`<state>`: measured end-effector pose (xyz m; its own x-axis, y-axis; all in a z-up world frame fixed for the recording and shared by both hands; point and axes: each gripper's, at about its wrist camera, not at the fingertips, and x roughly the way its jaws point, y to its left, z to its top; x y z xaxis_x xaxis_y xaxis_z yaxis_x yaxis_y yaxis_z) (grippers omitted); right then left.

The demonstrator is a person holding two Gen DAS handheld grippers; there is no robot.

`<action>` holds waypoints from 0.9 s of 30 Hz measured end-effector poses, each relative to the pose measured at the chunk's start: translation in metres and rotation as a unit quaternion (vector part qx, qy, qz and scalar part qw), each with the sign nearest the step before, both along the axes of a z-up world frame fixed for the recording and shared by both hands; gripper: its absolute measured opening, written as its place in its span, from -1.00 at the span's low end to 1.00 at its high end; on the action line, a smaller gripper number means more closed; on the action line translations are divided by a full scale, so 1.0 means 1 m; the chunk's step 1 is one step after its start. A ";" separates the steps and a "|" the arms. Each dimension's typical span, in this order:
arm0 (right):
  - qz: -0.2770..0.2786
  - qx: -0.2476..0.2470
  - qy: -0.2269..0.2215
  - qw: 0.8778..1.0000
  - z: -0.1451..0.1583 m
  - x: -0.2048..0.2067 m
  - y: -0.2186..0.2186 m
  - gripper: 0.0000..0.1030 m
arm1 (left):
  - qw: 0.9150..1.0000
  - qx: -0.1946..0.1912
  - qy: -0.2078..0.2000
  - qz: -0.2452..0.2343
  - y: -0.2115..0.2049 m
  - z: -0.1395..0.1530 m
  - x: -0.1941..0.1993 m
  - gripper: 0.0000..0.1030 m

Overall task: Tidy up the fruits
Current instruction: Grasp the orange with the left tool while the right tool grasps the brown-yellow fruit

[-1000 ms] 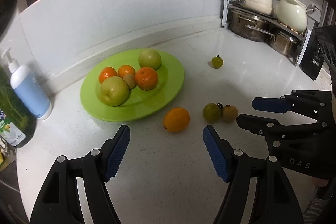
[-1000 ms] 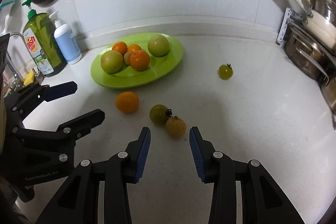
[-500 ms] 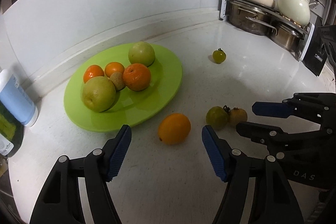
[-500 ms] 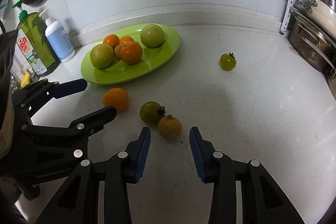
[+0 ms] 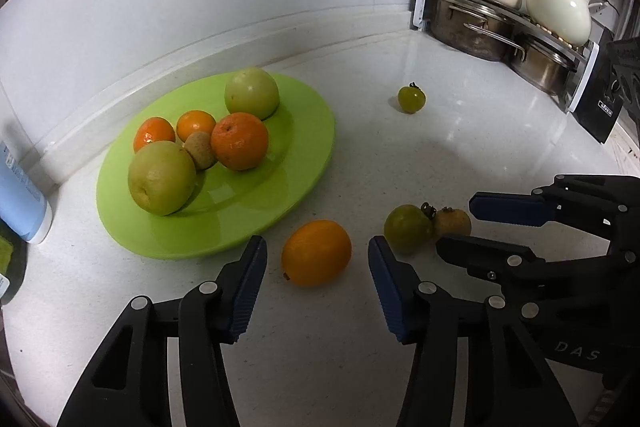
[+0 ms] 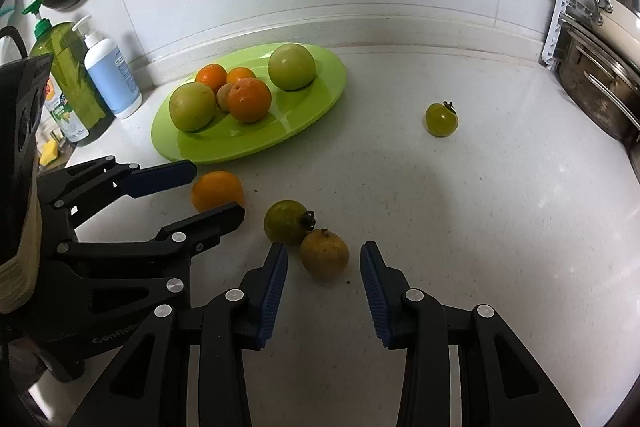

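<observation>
We see the green plate at ten o'clock holding five fruits. Our left gripper, fingers spread, brackets the loose orange; our right gripper, also spread, flanks the brown fruit.

The left gripper is held low and level, its two blue-padded fingers spread wide apart with nothing between the pads. The right gripper sits just beside it, also low, jaws parted wide, pads touching nothing.
</observation>
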<state>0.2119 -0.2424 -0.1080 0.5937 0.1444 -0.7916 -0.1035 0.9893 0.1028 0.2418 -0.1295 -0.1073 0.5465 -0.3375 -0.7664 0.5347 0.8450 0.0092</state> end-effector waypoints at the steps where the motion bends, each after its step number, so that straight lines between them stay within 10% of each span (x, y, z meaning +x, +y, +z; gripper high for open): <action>1: -0.001 -0.001 0.000 1.000 0.000 0.000 0.000 -0.24 | 1.000 0.000 0.001 -0.001 -0.001 0.000 0.000 -0.04; 27: -0.007 0.001 -0.003 1.000 0.008 -0.006 -0.004 -0.47 | 0.999 -0.016 0.020 0.019 0.003 0.007 -0.007 -0.29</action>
<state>0.2061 -0.2460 -0.1005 0.6000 0.1372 -0.7882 -0.0899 0.9905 0.1040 0.2345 -0.1265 -0.1004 0.5288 -0.3420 -0.7768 0.5017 0.8641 -0.0390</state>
